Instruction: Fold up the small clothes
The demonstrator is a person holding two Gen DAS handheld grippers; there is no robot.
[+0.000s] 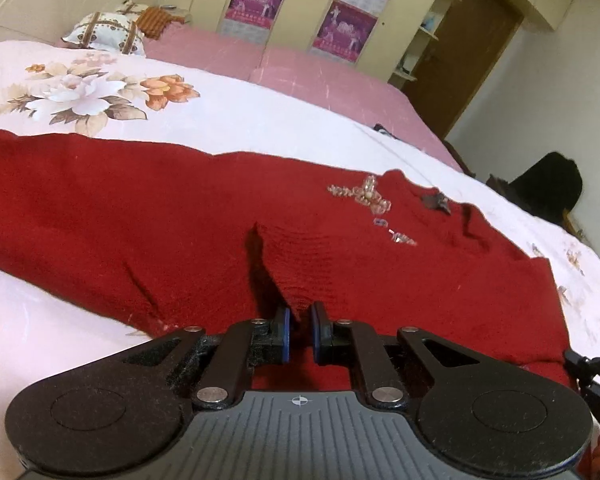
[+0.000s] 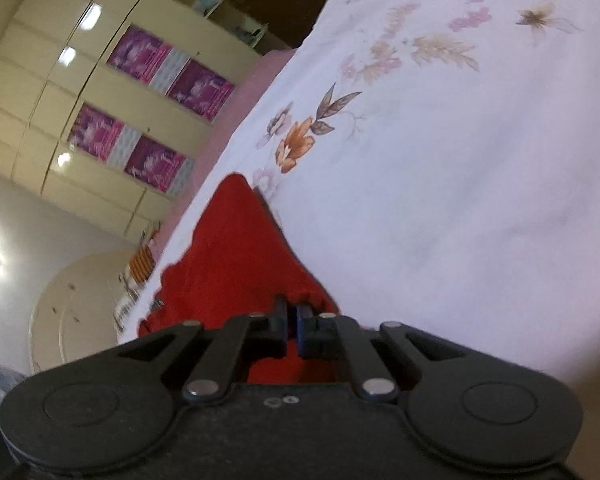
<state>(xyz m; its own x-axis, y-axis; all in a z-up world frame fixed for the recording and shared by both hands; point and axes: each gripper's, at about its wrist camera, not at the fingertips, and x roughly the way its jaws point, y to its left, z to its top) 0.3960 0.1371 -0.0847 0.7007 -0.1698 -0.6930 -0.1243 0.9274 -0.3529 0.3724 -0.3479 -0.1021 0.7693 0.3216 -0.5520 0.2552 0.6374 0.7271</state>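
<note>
- Dark red knitted sweater with a beaded flower trim (image 1: 220,216) spread mostly flat across the near half of the white floral bedspread (image 1: 260,120), one edge running close to the bed's near edge.
- Looks soft, floppy and fairly thick; probably a bit heavy for knitwear, so likely to sag and stretch if lifted from a single point. Not slippery, fuzzy enough to grip well.
- Beaded trim (image 1: 364,196) near the neckline looks snaggy and delicate; best kept away from the pads.
- Left gripper (image 1: 300,336) clamped on a raised pleat of the knit at the near hem, blue pads nearly together with fabric bunched between.
- Right gripper (image 2: 292,326) pinched tight on an edge of the same red knit, fabric tenting up from the bedspread in the right wrist view.
- Best holds, at a guess: hem and side edges or corners, both tongs pulling evenly.
- Bedspread soft and slightly rumpled, so no firm backing for creasing.
- Around: pink sheet (image 1: 300,68), patterned pillow (image 1: 108,32), cream wardrobe with purple posters (image 1: 340,20), brown door (image 1: 468,60).
</note>
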